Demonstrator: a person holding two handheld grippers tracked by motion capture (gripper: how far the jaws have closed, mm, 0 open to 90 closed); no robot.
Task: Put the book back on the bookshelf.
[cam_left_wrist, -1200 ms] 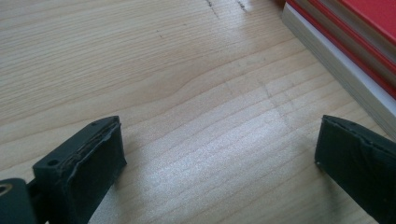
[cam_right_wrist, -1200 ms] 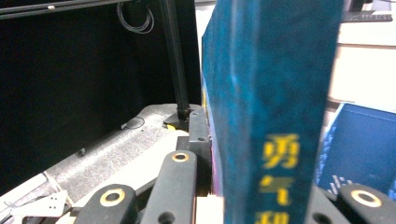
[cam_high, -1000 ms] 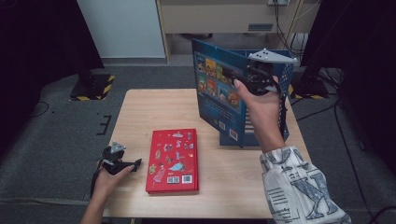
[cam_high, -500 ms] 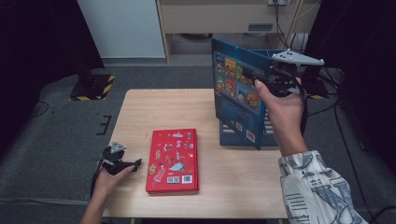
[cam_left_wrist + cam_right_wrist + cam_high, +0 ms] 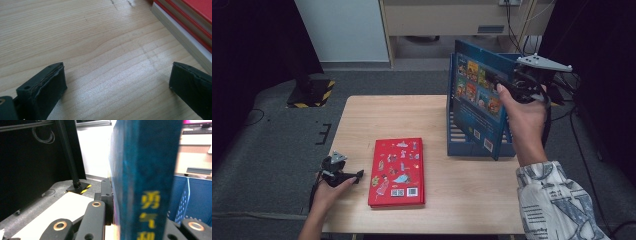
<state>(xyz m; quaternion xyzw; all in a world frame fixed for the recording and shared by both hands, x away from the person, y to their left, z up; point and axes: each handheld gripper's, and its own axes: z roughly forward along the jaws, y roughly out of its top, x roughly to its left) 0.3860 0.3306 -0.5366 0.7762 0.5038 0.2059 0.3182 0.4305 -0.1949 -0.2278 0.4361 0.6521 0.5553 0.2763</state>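
— What's happening on the right side of the tabletop [image 5: 437, 115]?

— A person's right hand [image 5: 524, 112] holds the right gripper [image 5: 504, 87] raised above the far right part of the wooden top, its jaws pinching a blue book [image 5: 477, 97] near the upper edge. The book stands almost upright, tilted slightly, its picture-covered face turned toward the left. Its lower part sits at the blue slatted book rack [image 5: 462, 142] on the tabletop; whether it rests inside the rack or just against it I cannot tell. Seen from the right gripper view, the blue book [image 5: 147, 177] rises between the jaws with yellow characters down its spine, and a blue panel of the rack [image 5: 197, 195] shows behind.

— And the left?

— The left hand [image 5: 329, 192] rests at the near left edge with the left gripper [image 5: 357, 175] low on the wood, jaws spread wide and holding nothing. Bare wood lies between them in the left gripper view.

— Anything beside it?

— A red book [image 5: 397, 172] lies flat, cover patterned with small figures, just to the right of that gripper and apart from it. Its white page edges [image 5: 185, 42] run past the right jaw. The red book is well apart from the blue one.
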